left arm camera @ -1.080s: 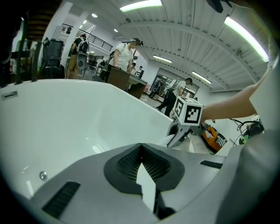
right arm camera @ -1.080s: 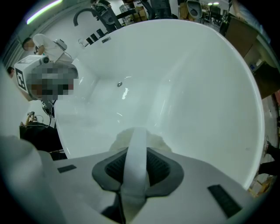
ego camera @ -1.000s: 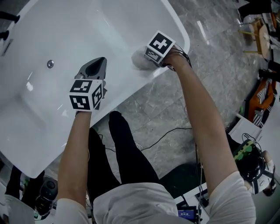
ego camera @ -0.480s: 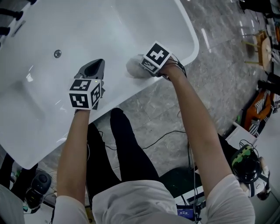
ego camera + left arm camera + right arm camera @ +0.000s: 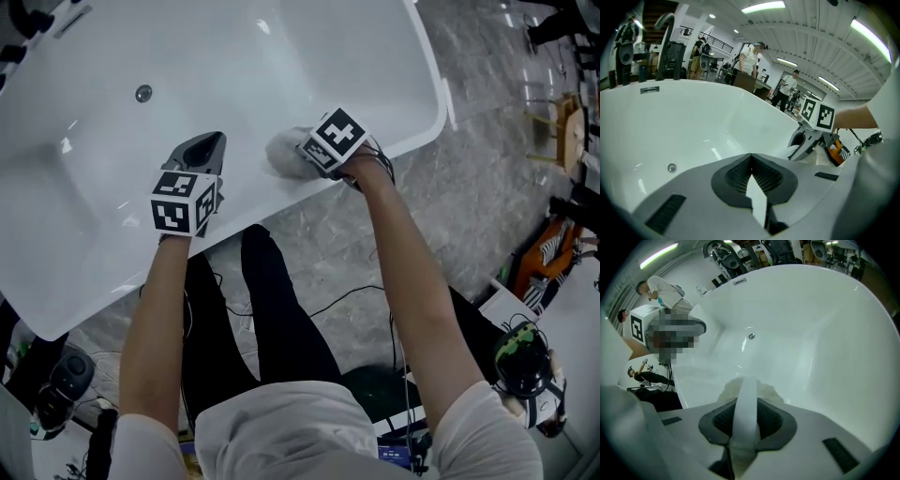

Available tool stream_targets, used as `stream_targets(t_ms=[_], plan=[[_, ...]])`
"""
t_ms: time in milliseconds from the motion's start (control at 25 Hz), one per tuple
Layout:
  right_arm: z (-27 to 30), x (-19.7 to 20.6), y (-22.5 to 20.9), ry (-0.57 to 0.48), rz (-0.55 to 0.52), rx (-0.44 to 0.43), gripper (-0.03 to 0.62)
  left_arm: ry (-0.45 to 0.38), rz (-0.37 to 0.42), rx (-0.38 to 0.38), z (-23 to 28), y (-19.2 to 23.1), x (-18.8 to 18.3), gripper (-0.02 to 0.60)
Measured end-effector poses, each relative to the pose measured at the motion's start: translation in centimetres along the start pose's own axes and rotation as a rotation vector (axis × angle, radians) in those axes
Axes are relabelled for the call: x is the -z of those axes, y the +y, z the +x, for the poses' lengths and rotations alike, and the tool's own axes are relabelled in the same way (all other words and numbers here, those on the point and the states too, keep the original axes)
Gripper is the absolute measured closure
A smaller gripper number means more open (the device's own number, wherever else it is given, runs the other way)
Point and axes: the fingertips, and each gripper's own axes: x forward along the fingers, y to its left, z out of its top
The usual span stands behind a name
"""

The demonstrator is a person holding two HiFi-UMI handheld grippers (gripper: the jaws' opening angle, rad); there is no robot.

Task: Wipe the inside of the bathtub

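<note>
Wiping along the bathtub (image 5: pixel 234 56) near wall
Right tongs (image 5: pixel 292 156), clamping the cloth (image 5: pixel 279 150), are sliding from the tub's end toward the closed, empty left tongs (image 5: pixel 208 145).

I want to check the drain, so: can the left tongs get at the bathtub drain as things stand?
Probably yes. The left tongs hang shut and empty over the bathtub, and only bare surface lies between them and the drain. The right tongs with the cloth stand aside.

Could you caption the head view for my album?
Right tool presses a cloth to the near side of the white bathtub; left tool shut, empty.
</note>
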Motion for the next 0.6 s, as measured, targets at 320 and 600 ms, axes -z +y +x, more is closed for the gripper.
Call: stream_targets(t_ms=[320, 600], plan=[[2.8, -2.4, 3.7, 0.008, -0.019, -0.041, 0.499, 0.009, -0.023, -0.048, -2.2, 3.7, 2.2, 0.577], [4.5, -4.3, 8.0, -0.001, -0.034, -0.063, 0.499, 0.011, -0.050, -0.075, -5.3, 6.6, 4.7, 0.577]])
